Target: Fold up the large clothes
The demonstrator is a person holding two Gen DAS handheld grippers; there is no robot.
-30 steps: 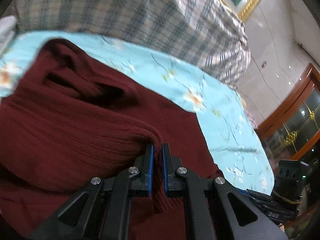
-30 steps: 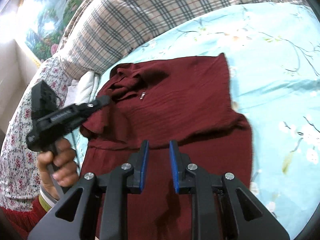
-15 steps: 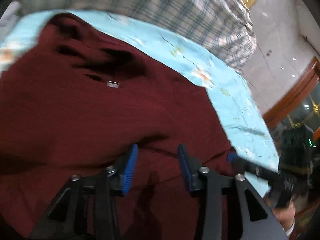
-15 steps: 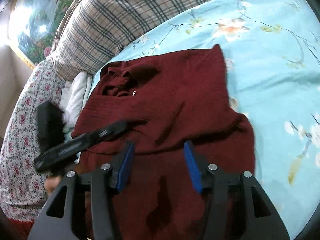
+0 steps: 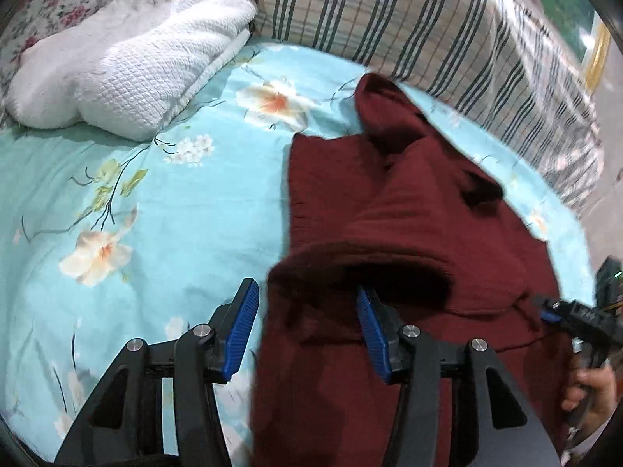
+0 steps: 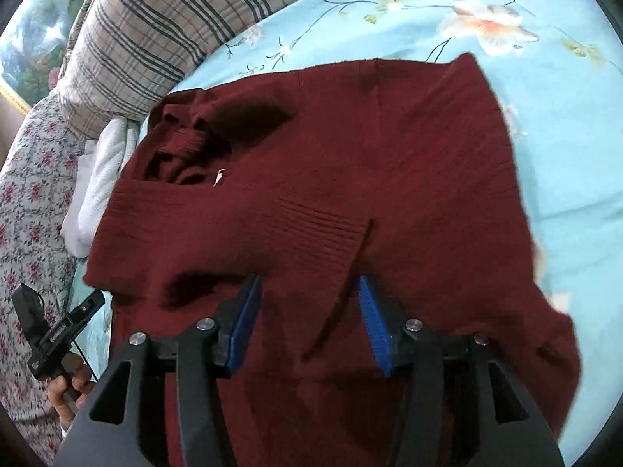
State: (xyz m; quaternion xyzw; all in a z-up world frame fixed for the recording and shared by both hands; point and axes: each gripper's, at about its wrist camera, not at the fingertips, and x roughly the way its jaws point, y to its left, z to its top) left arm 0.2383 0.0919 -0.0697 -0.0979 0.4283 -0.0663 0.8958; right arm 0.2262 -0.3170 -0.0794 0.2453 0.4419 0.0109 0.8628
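Observation:
A dark red knit sweater [image 5: 409, 214] lies on the light blue floral bedsheet [image 5: 155, 202], with a sleeve folded across its body [image 6: 319, 229]. My left gripper [image 5: 307, 327] is open and empty, its jaws wide apart over the sweater's left edge. My right gripper [image 6: 309, 319] is open and empty, low over the folded sleeve cuff [image 6: 350, 233]. The collar [image 6: 183, 155] is at the far left in the right wrist view. Each gripper shows in the other's view, the right gripper [image 5: 576, 319] and the left gripper [image 6: 58, 330].
A plaid pillow [image 5: 428, 31] lies along the far side of the bed. A folded white towel [image 5: 124, 62] sits far left of the sweater. A floral cushion [image 6: 27, 202] borders the bed's left side.
My left gripper let go of the sweater sleeve, opened wide and swung left over the sweater's edge. My right gripper opened wider and moved closer over the sweater.

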